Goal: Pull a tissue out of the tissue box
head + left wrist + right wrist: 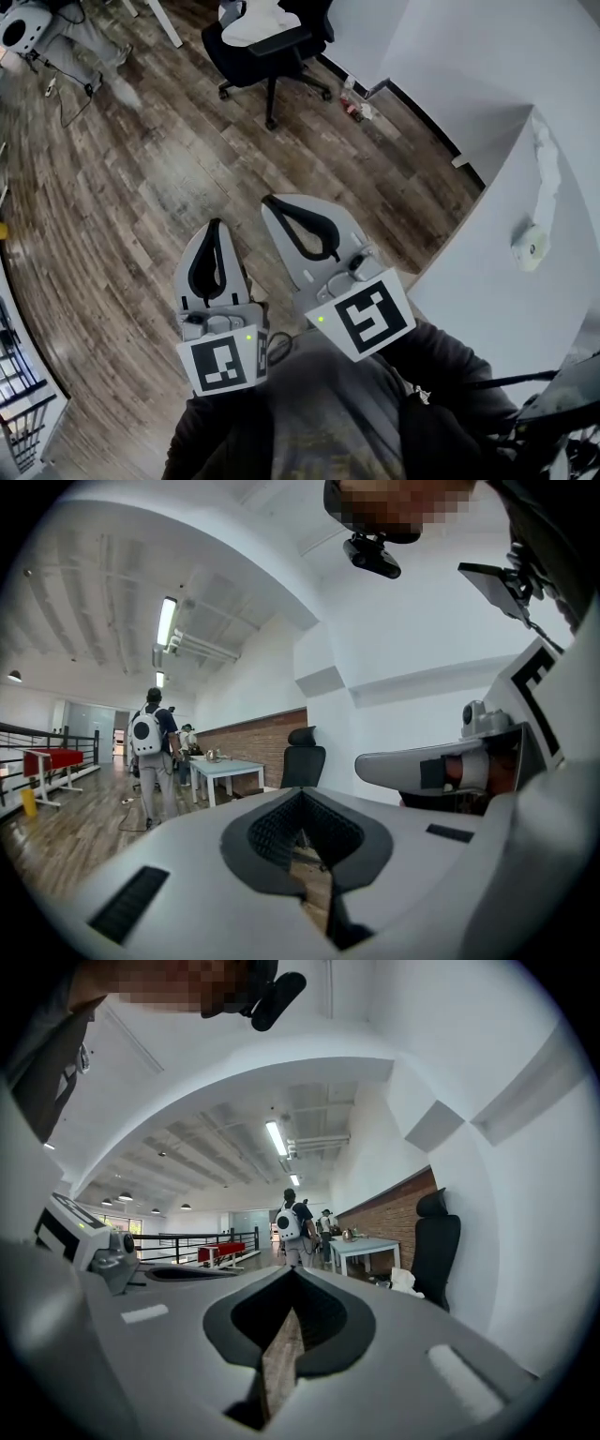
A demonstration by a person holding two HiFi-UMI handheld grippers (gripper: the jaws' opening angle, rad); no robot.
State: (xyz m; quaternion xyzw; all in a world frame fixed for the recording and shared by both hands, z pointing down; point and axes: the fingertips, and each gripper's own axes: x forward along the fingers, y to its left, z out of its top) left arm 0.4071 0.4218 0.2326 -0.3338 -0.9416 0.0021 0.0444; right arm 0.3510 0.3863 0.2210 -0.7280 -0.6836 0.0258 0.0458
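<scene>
In the head view the left gripper (217, 226) and right gripper (272, 202) hang side by side over the wooden floor (122, 187), with a black office chair (272, 47) farther off; I cannot tell where the tissue box is. The left gripper view shows its jaws pressed together, tips meeting on nothing. The right gripper view shows the same, with a person (291, 1227) standing far down the room.

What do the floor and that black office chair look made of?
The floor looks like wood or wood-look laminate: brown planks with grain, seams and a sheen. The office chair seems black matte fabric or mesh, its star base hard plastic or metal.
</scene>
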